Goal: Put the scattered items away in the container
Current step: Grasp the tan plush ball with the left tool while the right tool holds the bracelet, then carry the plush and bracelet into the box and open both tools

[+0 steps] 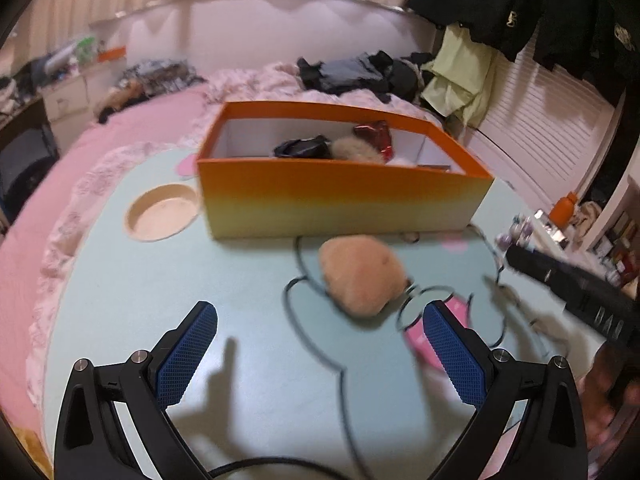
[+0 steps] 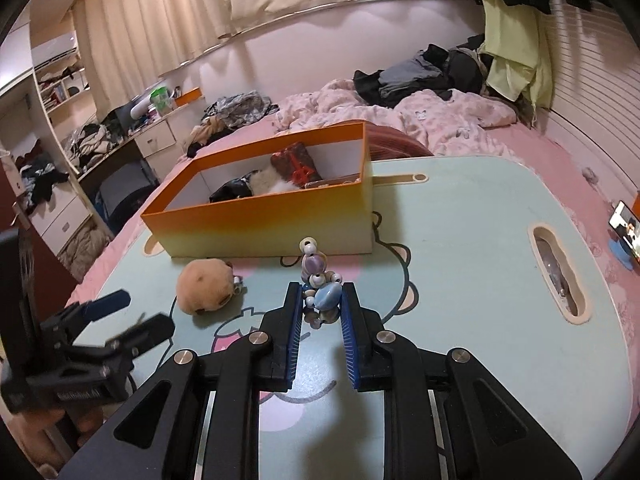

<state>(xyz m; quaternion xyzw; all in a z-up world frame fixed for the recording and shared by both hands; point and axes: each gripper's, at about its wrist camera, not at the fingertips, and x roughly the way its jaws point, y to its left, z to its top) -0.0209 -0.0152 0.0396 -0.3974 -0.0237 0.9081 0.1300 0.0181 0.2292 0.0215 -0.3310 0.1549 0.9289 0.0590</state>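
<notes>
Our right gripper (image 2: 321, 300) is clamped on the bead bracelet (image 2: 320, 284); our left gripper (image 1: 320, 344) stands apart, empty. The plush toy (image 1: 362, 276) lies at its twelve o'clock. Next: carry the bracelet over the orange box (image 2: 264, 220) at eleven o'clock and release it.

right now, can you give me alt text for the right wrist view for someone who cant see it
The right gripper is shut on a beaded charm with blue and purple beads, held above a pale green table. Beyond it stands an open orange box already holding a few items, and a tan plush toy lies on the table to its left, near the open left gripper.
</notes>
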